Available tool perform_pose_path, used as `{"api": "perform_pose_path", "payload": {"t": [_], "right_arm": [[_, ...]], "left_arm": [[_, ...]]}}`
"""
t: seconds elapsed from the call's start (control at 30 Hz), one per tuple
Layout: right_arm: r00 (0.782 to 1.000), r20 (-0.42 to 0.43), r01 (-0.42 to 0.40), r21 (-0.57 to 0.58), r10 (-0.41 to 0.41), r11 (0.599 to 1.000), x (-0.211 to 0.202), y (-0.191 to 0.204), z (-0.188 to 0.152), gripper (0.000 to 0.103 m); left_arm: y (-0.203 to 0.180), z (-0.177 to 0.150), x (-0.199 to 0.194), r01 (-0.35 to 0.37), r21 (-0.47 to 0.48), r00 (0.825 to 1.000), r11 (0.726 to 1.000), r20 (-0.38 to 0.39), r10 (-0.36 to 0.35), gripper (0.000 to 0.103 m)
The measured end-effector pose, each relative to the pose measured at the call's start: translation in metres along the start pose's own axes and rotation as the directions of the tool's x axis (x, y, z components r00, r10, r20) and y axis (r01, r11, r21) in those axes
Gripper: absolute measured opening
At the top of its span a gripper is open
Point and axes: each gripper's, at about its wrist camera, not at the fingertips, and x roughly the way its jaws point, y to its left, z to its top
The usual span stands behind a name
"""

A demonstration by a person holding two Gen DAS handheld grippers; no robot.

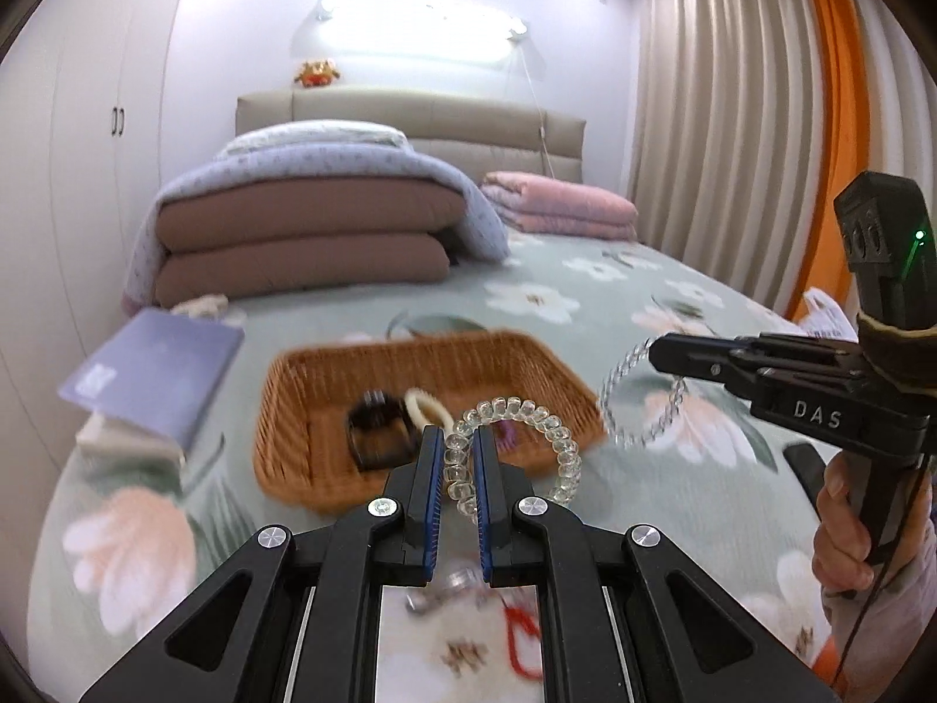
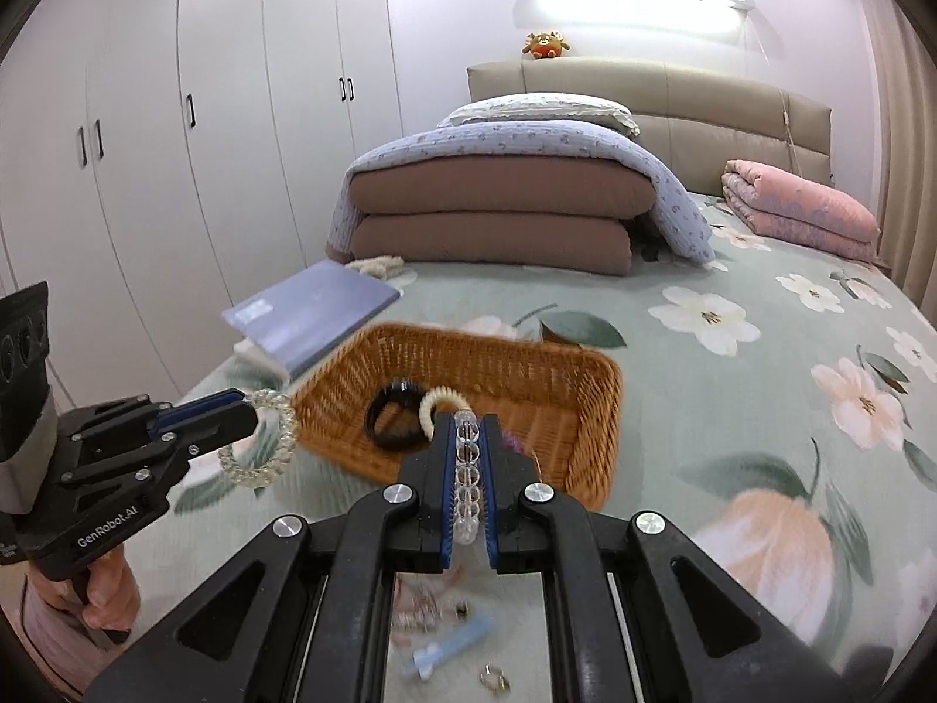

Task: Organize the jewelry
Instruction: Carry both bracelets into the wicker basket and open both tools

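My left gripper [image 1: 458, 439] is shut on a clear coil bracelet [image 1: 562, 439] and holds it above the near edge of a wicker basket [image 1: 304, 386]; it also shows in the right wrist view [image 2: 249, 407] with the coil bracelet [image 2: 263, 457]. My right gripper [image 2: 468, 427] is shut on a clear bead bracelet [image 2: 467, 468] above the basket [image 2: 562, 392]; in the left wrist view it [image 1: 656, 354] holds the bead bracelet [image 1: 621, 398] right of the basket. A black bangle [image 1: 375, 433] and a cream ring [image 1: 424, 401] lie in the basket.
Several small jewelry pieces [image 2: 433, 615] and a red loop [image 1: 521, 638] lie on the floral bedspread under the grippers. A blue book [image 1: 158, 375] lies left of the basket. Folded quilts [image 1: 304, 234] and a pink blanket [image 1: 562, 205] sit near the headboard.
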Motion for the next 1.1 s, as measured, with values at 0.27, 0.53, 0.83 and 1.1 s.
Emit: {"api": "perform_pose_path", "payload": {"t": [0.27,0.53,0.83,1.1], "right_arm": [[0.999,-0.052,-0.001,0.084,0.006,0.996,0.064,-0.009,0.030,0.010],[0.988,-0.153,0.024,0.145,-0.001,0.989,0.133,-0.031,0.030,0.010],[0.975,-0.220,0.080,0.238,-0.026,0.968,0.173,-0.057,0.016,0.010],[0.964,-0.256,0.140,0.240,-0.077,0.961,0.179,-0.069,0.009,0.010]], "left_arm": [[0.030,0.037,0.051,-0.049,-0.099,0.998,0.994,0.021,0.052,0.010],[0.051,0.028,0.117,-0.160,-0.141,0.985,0.977,-0.085,0.149,0.010],[0.073,0.006,0.151,-0.187,-0.172,0.970,0.967,-0.189,0.154,0.010],[0.074,-0.002,0.157,-0.240,-0.145,0.949,0.960,-0.244,0.200,0.011]]}}
